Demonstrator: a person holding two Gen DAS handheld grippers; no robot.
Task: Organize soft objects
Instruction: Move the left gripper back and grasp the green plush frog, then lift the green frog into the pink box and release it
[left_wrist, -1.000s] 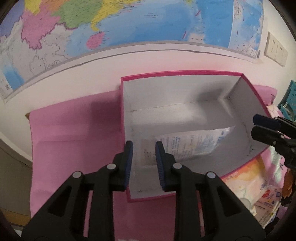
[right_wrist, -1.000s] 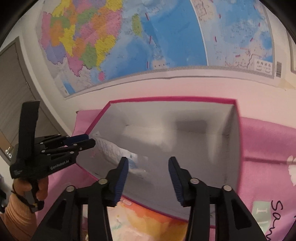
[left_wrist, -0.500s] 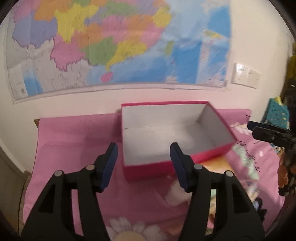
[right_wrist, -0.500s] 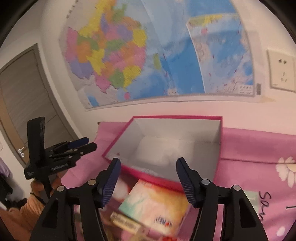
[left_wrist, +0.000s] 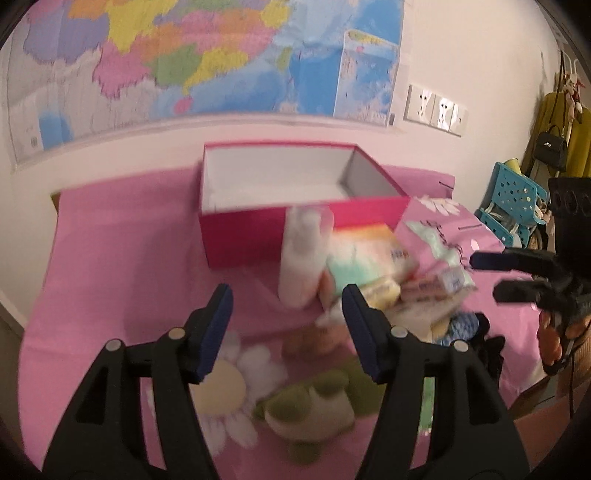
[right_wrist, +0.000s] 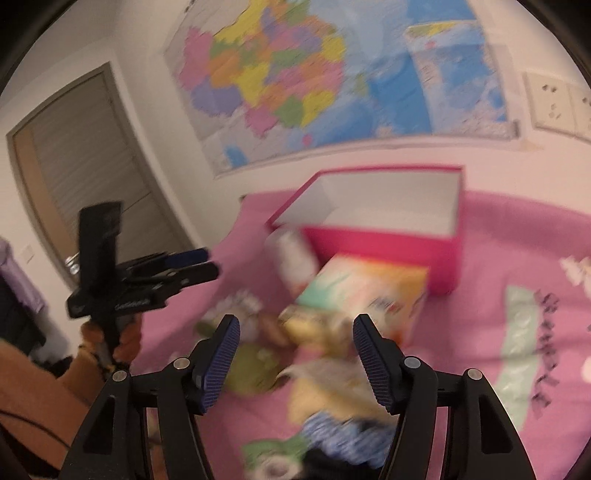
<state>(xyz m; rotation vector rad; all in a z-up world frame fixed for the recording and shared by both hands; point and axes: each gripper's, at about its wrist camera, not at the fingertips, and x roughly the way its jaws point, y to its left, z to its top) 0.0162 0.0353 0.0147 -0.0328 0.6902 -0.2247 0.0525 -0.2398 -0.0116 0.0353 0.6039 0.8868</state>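
Both grippers hang above the pile with nothing in them: the left gripper (left_wrist: 286, 325) has its jaws opening, about half apart and empty, and the right gripper (right_wrist: 295, 363) stands about as wide, also empty. The landmark is the box (left_wrist: 295, 236), red outside and white inside, open-topped at the back of the tabletop (left_wrist: 110, 258). The soft things lie in a loose heap just in front of the box: a white pouch (left_wrist: 303, 258) leaning on its front wall, a pastel pack (left_wrist: 369, 254) beside that, smaller packets (left_wrist: 424, 288) to the right, and a green plush (left_wrist: 314, 402) nearest the person. The step in hand looks like choosing the next item. It would go best to take one thing from the edge of the heap, not its middle, so that the neighbours are not dragged along; to close on the bulk of a soft item, not on a loose corner; and to lift it clear over the front wall before letting go. The plush, nearest the left gripper, seems the easy pick. Blur hides finer detail in the heap. A pink flowered cloth covers the tabletop. Behind the box a map (left_wrist: 184, 55) hangs on a white wall, with sockets (left_wrist: 436, 109) to its right; a teal crate (left_wrist: 513, 199) stands further right, and a door (right_wrist: 85, 177) lies off to the left.
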